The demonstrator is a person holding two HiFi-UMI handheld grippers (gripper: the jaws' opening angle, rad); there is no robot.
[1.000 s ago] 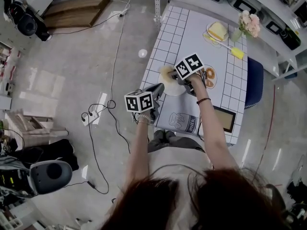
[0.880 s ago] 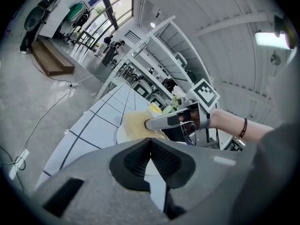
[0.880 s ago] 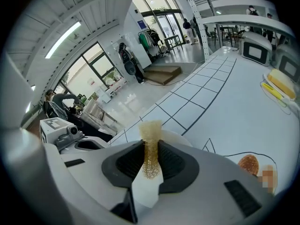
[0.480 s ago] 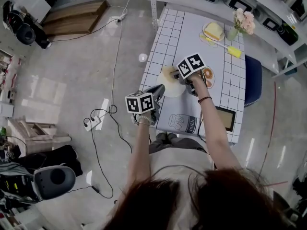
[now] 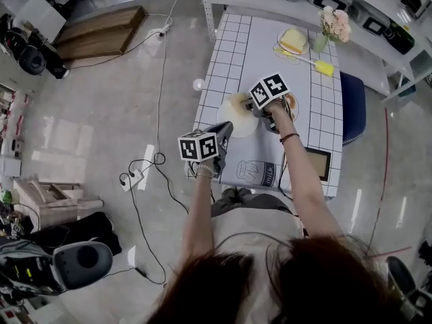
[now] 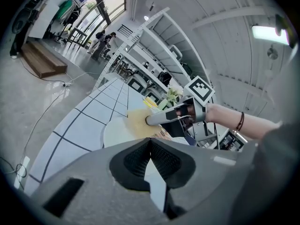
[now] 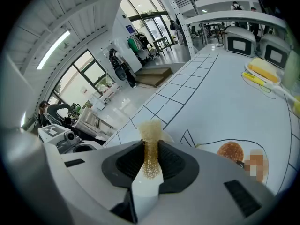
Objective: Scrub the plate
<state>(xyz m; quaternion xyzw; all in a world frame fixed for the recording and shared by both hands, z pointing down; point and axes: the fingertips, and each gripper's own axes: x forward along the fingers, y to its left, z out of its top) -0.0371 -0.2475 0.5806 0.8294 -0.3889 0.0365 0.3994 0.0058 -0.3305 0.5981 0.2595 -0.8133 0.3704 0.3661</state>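
Note:
A white plate (image 5: pixel 236 121) lies near the left edge of the gridded table (image 5: pixel 250 46). My left gripper (image 5: pixel 226 125) reaches in from the near side, jaws closed at the plate's rim; in the left gripper view the plate (image 6: pixel 115 132) lies just beyond the meeting pads (image 6: pixel 161 161). My right gripper (image 5: pixel 244 104) comes in from the right and is shut on a yellow mesh scrubber (image 5: pixel 236 102), which rests on the plate's far part. The scrubber (image 7: pixel 151 146) sticks out between the right gripper's pads. The left gripper view also shows that scrubber (image 6: pixel 136 122).
A second plate with pastries (image 5: pixel 294 106) sits just right of the white plate. Farther back are a yellow sponge on a dish (image 5: pixel 291 41), a yellow-headed brush (image 5: pixel 327 67) and a vase of flowers (image 5: pixel 331 22). A milk-print mat (image 5: pixel 255 172) and a dark frame (image 5: pixel 316 164) lie near me.
The view has drifted as my head moved. Both grippers stay at the plate, with the scrubber still on its far part.

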